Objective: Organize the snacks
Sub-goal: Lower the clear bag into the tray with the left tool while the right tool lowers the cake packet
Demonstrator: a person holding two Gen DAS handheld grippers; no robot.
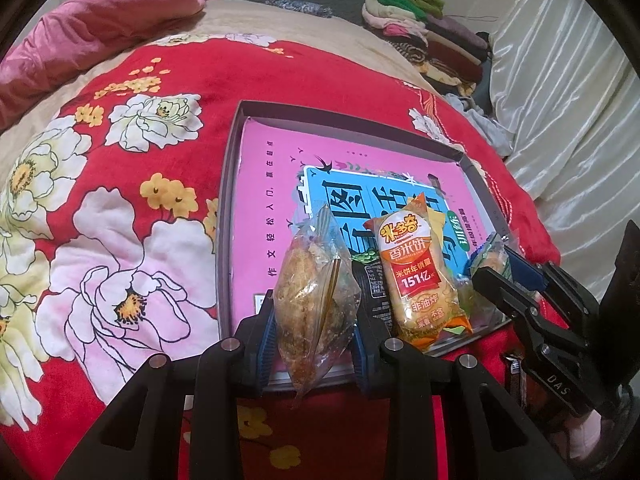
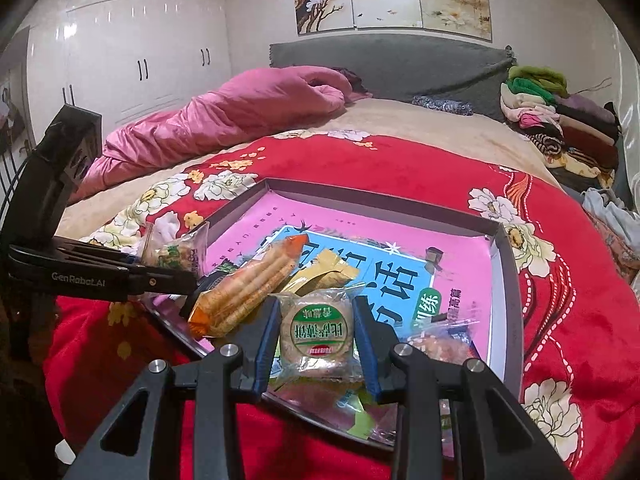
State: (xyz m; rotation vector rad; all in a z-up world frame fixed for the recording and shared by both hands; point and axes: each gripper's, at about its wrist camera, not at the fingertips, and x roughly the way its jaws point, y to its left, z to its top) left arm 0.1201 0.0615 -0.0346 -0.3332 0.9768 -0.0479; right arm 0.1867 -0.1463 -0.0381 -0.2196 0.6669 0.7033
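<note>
In the left wrist view my left gripper (image 1: 314,304) is shut on a clear bag of brown fried snack (image 1: 316,300), held above the near edge of a shallow grey box (image 1: 228,200). An orange rice-cracker pack (image 1: 416,280) lies in the box just right of it. My right gripper (image 2: 316,308) is shut on a round biscuit packet with a green label (image 2: 316,328), over the box's near edge (image 2: 508,280). The left gripper (image 2: 188,280) shows at the left of the right wrist view, beside the orange pack (image 2: 248,292). The right gripper (image 1: 494,266) shows at the right of the left wrist view.
A pink and blue book (image 2: 400,248) lines the box floor. A yellow packet (image 2: 324,272) and a clear packet (image 2: 440,340) lie in the box. The box rests on a red flowered blanket (image 1: 120,200). A pink quilt (image 2: 224,120) and folded clothes (image 2: 560,120) lie further back.
</note>
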